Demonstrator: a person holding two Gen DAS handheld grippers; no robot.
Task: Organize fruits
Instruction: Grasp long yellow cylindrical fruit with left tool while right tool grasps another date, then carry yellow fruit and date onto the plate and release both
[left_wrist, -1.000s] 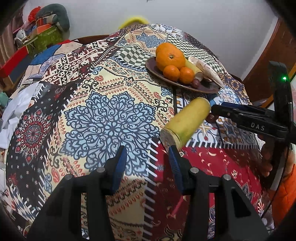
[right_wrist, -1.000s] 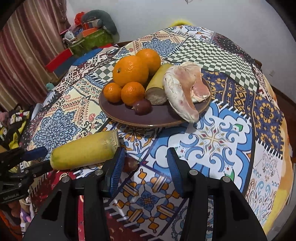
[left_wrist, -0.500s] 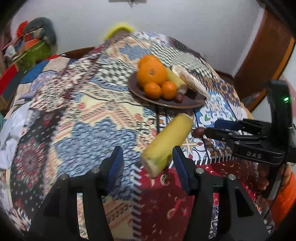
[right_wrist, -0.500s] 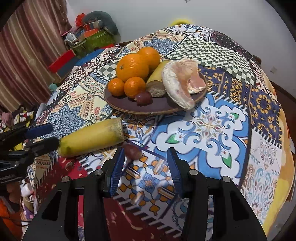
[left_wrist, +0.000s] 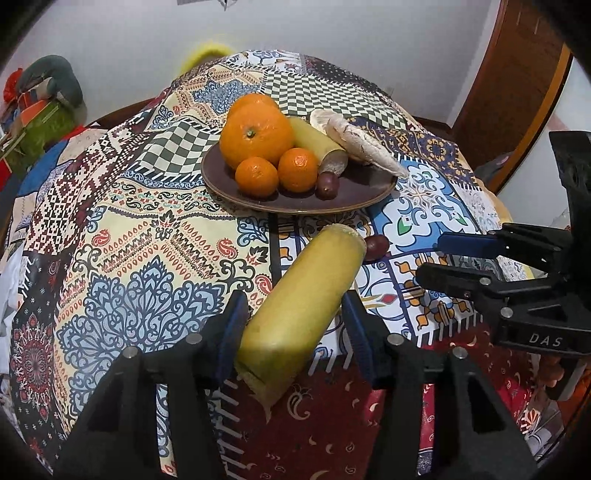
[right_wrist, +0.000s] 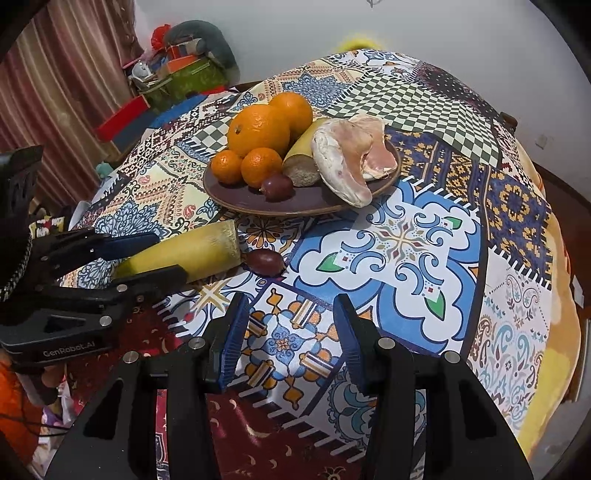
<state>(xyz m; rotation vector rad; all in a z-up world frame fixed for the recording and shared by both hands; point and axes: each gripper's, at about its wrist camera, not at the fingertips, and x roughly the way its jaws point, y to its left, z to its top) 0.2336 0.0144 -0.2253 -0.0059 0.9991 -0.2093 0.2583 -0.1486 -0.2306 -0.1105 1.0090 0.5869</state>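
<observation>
1. I see a yellow-green cut cane piece (left_wrist: 303, 295) lying on its side on the patterned cloth, near of the plate, its far cut end just beside a dark red fruit (left_wrist: 376, 243).
2. A brown plate (right_wrist: 236, 195) farther back holds two large oranges (right_wrist: 258, 129), two small mandarins (right_wrist: 260, 166), another dark red fruit (right_wrist: 277, 186), a second cane piece (right_wrist: 301, 162) tilted on the pile, and a pale peeled fruit segment (right_wrist: 351, 158) at the right.
</observation>
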